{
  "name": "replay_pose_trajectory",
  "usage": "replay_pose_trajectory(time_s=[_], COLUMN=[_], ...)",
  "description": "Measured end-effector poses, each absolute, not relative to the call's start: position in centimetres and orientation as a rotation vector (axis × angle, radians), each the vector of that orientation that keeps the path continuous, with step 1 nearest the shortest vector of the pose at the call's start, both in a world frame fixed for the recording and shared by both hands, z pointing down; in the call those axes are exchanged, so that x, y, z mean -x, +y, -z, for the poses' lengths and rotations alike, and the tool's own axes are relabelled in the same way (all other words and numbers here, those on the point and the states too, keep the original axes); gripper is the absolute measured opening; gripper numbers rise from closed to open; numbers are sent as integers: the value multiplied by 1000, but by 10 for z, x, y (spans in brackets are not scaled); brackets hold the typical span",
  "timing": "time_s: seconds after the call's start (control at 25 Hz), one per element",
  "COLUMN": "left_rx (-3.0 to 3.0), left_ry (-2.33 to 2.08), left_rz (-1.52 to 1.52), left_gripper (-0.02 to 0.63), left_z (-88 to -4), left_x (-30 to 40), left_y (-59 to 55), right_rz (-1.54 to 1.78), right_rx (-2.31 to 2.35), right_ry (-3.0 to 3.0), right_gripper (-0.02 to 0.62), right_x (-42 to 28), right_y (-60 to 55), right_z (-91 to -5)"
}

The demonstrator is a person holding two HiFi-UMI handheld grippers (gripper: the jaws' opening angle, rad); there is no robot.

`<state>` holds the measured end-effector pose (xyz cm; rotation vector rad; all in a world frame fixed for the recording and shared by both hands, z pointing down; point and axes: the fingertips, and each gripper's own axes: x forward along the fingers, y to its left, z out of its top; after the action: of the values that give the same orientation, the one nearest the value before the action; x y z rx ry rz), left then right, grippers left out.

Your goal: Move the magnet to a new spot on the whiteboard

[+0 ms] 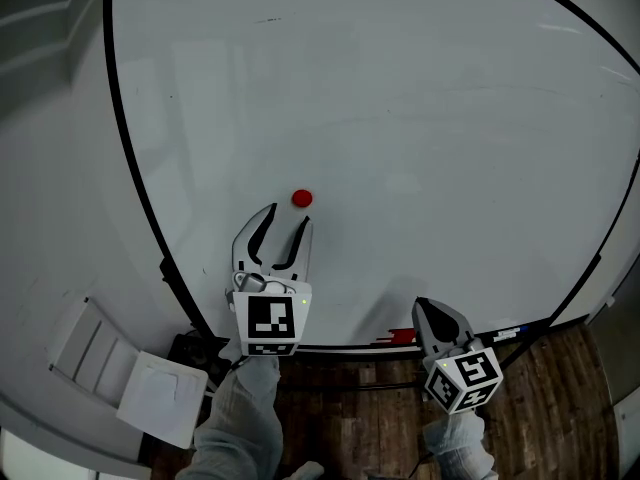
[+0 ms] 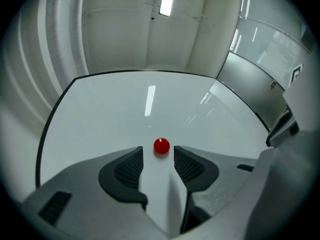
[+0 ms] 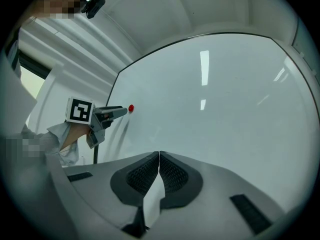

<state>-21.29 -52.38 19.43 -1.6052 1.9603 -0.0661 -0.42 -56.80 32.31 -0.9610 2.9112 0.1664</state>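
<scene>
In the head view, the whiteboard [image 1: 400, 118] fills most of the frame and the red magnet [image 1: 301, 198] sits on it left of centre, in the lower half. The left gripper [image 1: 287, 218] points up at it with its jaws spread wide. The magnet lies just past the tips, a little toward the right-hand jaw. The right gripper [image 1: 428, 310] hangs low by the board's bottom edge, well apart from the magnet, so the left one is clearly the nearer.

In the left gripper view, the magnet [image 2: 161, 146] is straight ahead, level with the mouth of the left gripper [image 2: 158, 156] and roughly centred. There is bare board on both sides, and neither pad touches it. It is a round button with no long axis, so any approach angle would serve. A short push forward and a squeeze looks like all the next grab needs.

In the right gripper view, the right gripper [image 3: 159, 156] has its jaws pressed together on nothing. The magnet [image 3: 131, 108] shows far off to the left, just at the tip of the left gripper [image 3: 120, 110]
</scene>
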Motion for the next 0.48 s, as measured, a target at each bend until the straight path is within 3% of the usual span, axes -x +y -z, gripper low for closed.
replay_pose_trajectory(time_s=[0.48], left_rx=[1818], left_ry=[2091], left_rz=[-42], left_gripper=[188], left_z=[-271], left_x=[216], left_y=[-497], right_rz=[-105], right_rx=[967], right_ry=[2916], right_gripper=[28], right_x=[2], right_y=[-552], right_z=[-337])
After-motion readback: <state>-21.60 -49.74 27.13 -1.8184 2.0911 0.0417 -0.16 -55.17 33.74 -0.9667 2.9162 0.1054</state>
